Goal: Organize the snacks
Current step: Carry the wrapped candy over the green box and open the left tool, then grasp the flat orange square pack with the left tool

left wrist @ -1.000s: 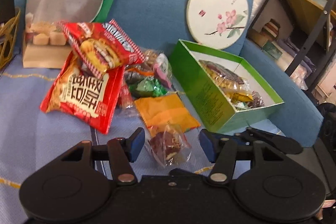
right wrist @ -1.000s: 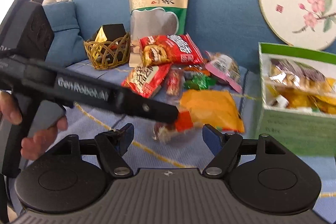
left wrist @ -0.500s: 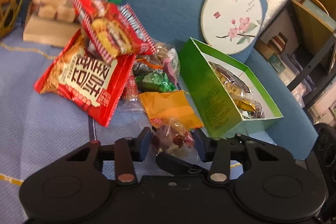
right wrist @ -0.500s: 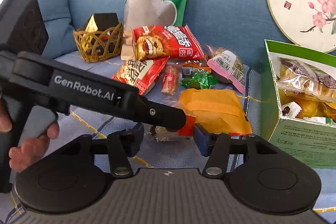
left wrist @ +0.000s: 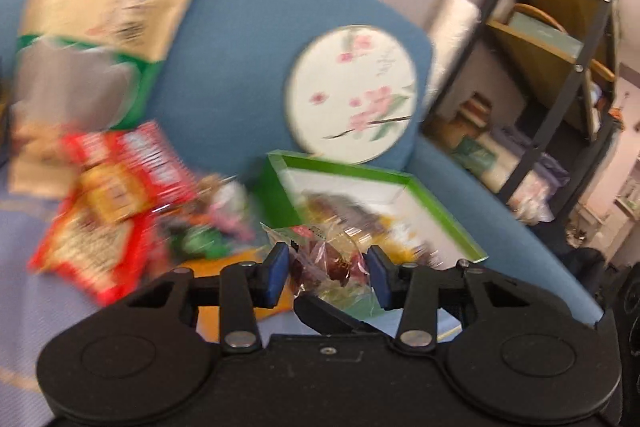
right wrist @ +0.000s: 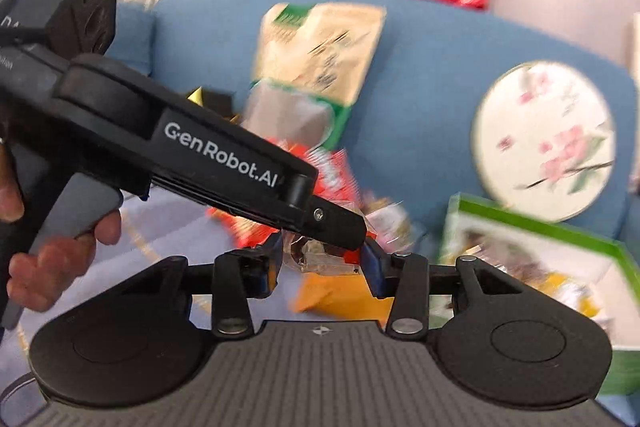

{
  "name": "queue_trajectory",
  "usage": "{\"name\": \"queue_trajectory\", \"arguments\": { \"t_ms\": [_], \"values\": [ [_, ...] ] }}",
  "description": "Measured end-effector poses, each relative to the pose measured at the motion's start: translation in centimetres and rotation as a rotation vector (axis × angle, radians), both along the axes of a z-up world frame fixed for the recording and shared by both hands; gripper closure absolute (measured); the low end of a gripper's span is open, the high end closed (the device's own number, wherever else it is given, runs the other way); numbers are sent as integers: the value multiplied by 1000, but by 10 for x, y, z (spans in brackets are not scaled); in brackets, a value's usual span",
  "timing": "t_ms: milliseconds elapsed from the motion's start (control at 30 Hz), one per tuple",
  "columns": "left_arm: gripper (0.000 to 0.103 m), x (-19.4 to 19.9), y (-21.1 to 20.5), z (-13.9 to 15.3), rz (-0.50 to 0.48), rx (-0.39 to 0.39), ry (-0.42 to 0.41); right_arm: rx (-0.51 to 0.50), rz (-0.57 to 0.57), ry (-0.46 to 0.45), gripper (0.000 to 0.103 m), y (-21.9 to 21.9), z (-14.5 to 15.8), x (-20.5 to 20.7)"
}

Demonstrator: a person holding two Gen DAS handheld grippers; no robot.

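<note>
Low in both frames, my left gripper (left wrist: 326,277) and right gripper (right wrist: 320,263) have just been closing on one clear-wrapped candy (left wrist: 328,261), and both pairs of jaws now look clamped on its wrapper. A second ago they stood wide apart with it lying on the sofa (left wrist: 248,39); now it rides off the seat, centre frame. Just behind lie the orange packet (right wrist: 336,293) and the blurred red bags (left wrist: 120,187). Right of centre, farther back, waits the green box (left wrist: 436,203), open and part filled; I judge the candy goes there next.
</note>
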State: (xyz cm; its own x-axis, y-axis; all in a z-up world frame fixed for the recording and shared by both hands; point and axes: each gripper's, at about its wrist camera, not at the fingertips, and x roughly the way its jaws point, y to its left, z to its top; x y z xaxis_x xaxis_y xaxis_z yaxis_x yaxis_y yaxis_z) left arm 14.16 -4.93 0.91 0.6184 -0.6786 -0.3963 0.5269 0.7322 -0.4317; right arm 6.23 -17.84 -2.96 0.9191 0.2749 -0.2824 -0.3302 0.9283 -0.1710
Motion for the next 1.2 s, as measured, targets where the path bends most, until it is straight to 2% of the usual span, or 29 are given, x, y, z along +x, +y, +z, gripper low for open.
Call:
{"name": "queue_trajectory", "arguments": {
  "t_ms": [167,400,533,567,633,667,700,767,867,967,1067,1200],
  "values": [
    [21,25,-75,15,-111,38,-43,72,-163,-23,30,-58,12,13],
    [21,60,-165,9,-236,31,-18,149,-386,-44,30,-126,11,35],
    [21,74,-196,2,-265,6,3,156,-487,-55,31,-151,7,44],
    [18,78,-201,0,-267,8,1,162,-504,-61,30,-156,5,46],
    [0,84,-208,-5,-253,56,19,184,-547,-49,29,-168,-2,51],
    [0,86,-206,-7,-216,79,27,190,-575,-10,9,-172,-5,56],
    [0,85,-197,-9,-175,77,26,194,-591,28,0,-175,-9,60],
    [0,82,-172,-8,-139,40,40,175,-578,37,0,-171,-9,59],
    [0,70,-125,-3,-81,2,49,115,-542,-47,0,-152,2,44],
    [0,48,-83,-2,-19,31,21,109,-478,-74,0,-133,5,32],
    [0,32,-42,-13,52,57,51,155,-386,-40,0,-115,5,30],
    [0,27,2,-37,148,78,148,171,-267,77,0,-87,-2,32]
  ]
}}
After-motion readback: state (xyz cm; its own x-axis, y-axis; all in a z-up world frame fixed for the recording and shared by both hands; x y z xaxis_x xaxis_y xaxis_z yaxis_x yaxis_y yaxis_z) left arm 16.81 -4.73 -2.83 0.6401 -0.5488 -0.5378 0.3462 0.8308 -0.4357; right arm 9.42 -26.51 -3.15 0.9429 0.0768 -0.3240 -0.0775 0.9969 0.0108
